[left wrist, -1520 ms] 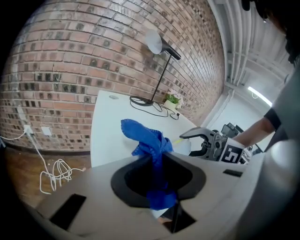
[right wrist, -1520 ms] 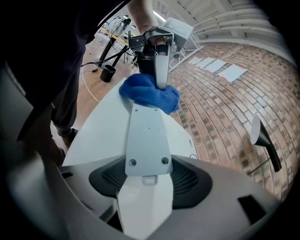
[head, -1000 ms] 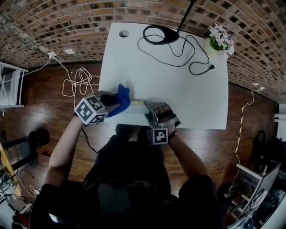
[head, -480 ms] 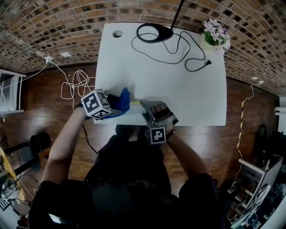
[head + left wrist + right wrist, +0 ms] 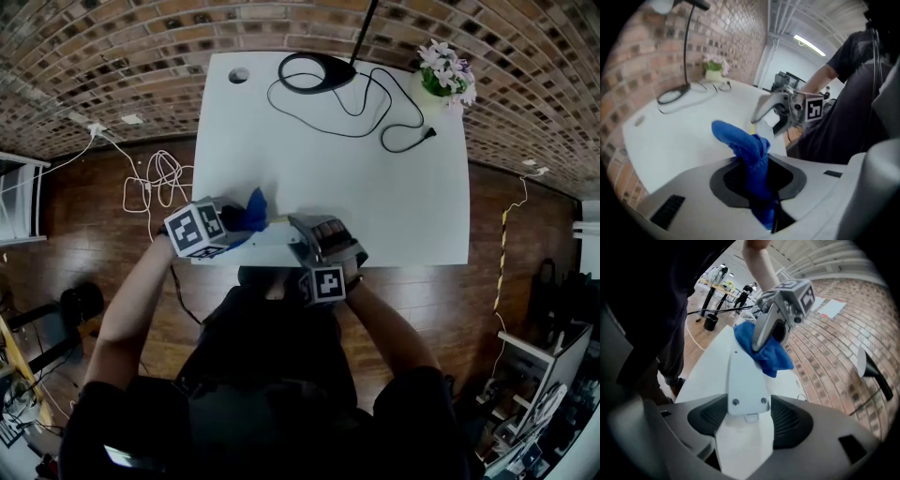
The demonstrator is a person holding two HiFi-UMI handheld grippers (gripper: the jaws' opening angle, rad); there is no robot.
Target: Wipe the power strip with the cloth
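- The left gripper [image 5: 757,187] has the blue cloth [image 5: 744,143] pinched, its jaws just now closing in on it.
- The right gripper [image 5: 745,423] grips the white power strip [image 5: 744,373] by one end, its jaws just easing wider.
- The cloth touches the strip's other end, at the table's [image 5: 375,187] near edge.

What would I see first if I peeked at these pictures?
The bright blue cloth, pinched in the left gripper, whose jaws have just been closing on it, at the white table's near edge. Beside it the right gripper holds a white power strip, its jaws having just opened slightly around it. Far back sit flowers and a lamp's black base.
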